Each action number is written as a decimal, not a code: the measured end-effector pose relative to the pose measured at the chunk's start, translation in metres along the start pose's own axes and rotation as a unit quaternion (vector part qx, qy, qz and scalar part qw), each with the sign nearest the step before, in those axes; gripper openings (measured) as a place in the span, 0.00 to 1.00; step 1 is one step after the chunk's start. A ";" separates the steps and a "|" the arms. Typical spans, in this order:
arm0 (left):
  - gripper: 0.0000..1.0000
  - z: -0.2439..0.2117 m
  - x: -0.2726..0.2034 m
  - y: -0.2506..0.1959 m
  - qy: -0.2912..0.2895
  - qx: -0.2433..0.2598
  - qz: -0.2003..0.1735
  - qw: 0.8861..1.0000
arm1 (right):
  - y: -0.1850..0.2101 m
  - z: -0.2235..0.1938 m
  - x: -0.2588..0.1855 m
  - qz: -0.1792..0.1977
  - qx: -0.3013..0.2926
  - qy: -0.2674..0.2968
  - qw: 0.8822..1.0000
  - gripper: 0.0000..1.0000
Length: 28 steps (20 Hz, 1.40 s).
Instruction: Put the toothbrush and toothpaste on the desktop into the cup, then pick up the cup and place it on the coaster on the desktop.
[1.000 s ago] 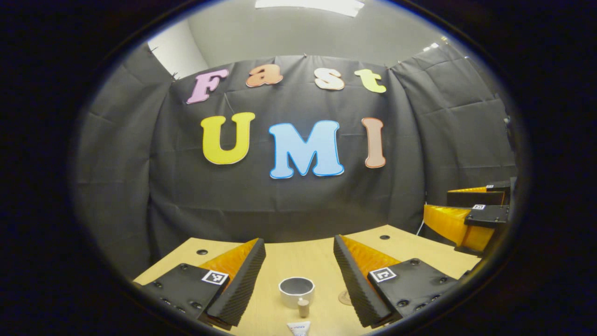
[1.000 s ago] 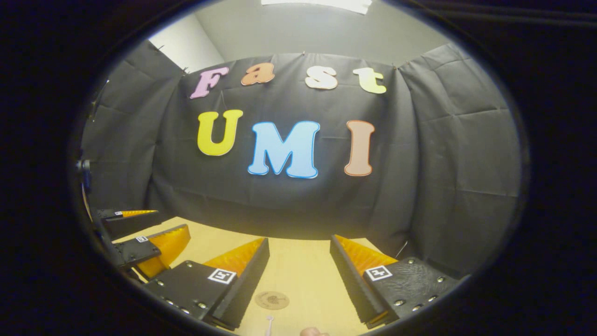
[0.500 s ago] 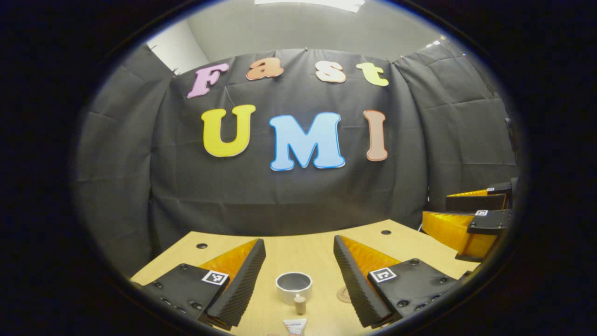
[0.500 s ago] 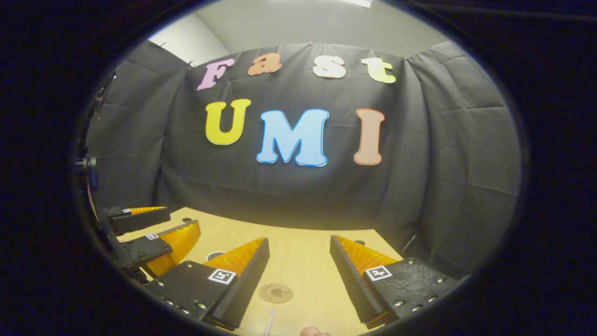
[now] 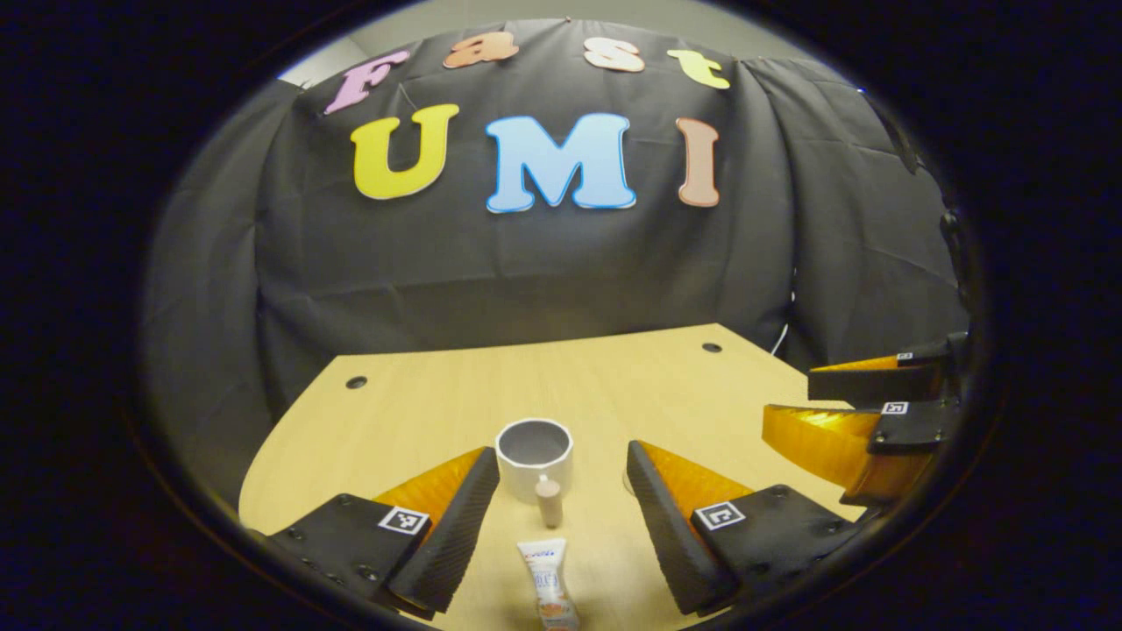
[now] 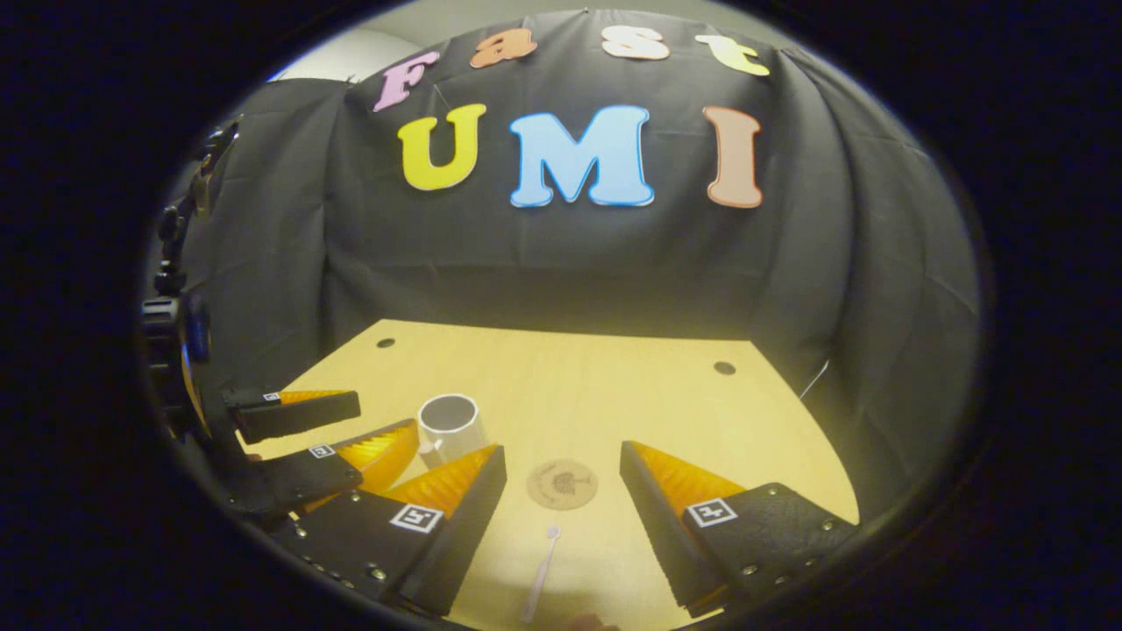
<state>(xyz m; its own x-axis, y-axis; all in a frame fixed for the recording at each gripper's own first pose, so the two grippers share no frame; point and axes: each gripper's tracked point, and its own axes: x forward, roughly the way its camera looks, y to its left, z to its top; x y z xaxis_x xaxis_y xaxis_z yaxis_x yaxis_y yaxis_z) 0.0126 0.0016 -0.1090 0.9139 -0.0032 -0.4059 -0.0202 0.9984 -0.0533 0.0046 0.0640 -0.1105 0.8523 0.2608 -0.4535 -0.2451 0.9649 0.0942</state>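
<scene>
Left gripper (image 5: 561,464): jaws wide apart, nothing between the fingers, held above the desk (image 5: 412,412). In the left gripper view the toothpaste (image 5: 545,578) lies flat on the desk in the gap between the fingers, toward the near edge, its cap (image 5: 549,501) pointing at the cup. The cap end sits just beside the cup's near wall; contact cannot be judged. The cup (image 5: 535,456) stands upright, open mouth up, near the middle of the desk, interior looks empty. A small part of the coaster shows past the inner edge of the right-hand finger, right of the cup.

Right gripper (image 6: 561,464): jaws also wide apart, holding nothing, above the desk. In the right gripper view the toothbrush (image 6: 539,583) lies flat in the gap between the fingers, toward the near edge, its small head end pointing at the coaster. The coaster (image 6: 562,484) is a round flat disc lying just beyond the toothbrush tip, apart from it, around mid-desk. The cup stands upright left of the coaster, well apart from it, partly behind the tip of the left-hand finger.

Each gripper appears at the side of the other's view, both off the desk surface. Three small dark holes (image 6: 724,367) sit near the desk's far corners and far edge. Black cloth wall (image 6: 561,254) behind the far edge.
</scene>
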 end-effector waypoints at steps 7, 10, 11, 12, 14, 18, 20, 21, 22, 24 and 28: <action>0.94 -0.045 0.006 0.001 0.082 -0.009 -0.002 0.997 | 0.009 -0.033 0.012 0.015 0.020 0.085 0.996 0.86; 0.94 -0.063 0.009 0.001 0.118 -0.039 -0.003 0.992 | 0.008 -0.049 0.010 0.016 0.026 0.112 0.993 0.86; 0.95 -0.069 0.007 -0.001 0.131 -0.049 -0.007 0.990 | 0.008 -0.053 0.010 0.017 0.029 0.122 0.992 0.86; 0.96 -0.074 0.007 -0.001 0.144 -0.056 -0.006 0.988 | 0.009 -0.056 0.010 0.019 0.031 0.132 0.991 0.86; 0.95 -0.083 0.006 0.001 0.169 -0.063 0.000 0.984 | 0.011 -0.071 0.009 0.022 0.036 0.156 0.987 0.86; 0.95 -0.109 0.003 0.005 0.223 -0.075 0.005 0.972 | 0.015 -0.100 0.010 0.024 0.037 0.215 0.976 0.86; 0.96 -0.125 0.001 0.008 0.253 -0.076 0.009 0.964 | 0.017 -0.112 0.008 0.023 0.034 0.246 0.968 0.86; 0.95 -0.134 -0.001 0.010 0.272 -0.076 0.009 0.959 | 0.018 -0.117 0.008 0.022 0.031 0.258 0.965 0.86; 0.96 -0.141 -0.003 0.011 0.289 -0.076 0.010 0.954 | 0.018 -0.123 0.009 0.020 0.029 0.270 0.962 0.87; 0.96 -0.151 -0.004 0.011 0.314 -0.081 0.008 0.946 | 0.020 -0.133 0.009 0.020 0.025 0.292 0.956 0.87; 0.96 -0.172 -0.008 0.011 0.363 -0.089 0.002 0.928 | 0.020 -0.156 0.009 0.012 0.021 0.344 0.939 0.86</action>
<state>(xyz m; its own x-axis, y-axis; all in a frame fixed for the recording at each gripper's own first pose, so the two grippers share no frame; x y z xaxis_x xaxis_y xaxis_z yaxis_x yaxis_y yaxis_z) -0.0642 0.0028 -0.2629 0.4018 -0.1009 -0.9102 -0.1481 0.9737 -0.1733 -0.0646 0.0805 -0.2515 0.3435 0.2145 -0.9143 -0.2294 0.9632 0.1398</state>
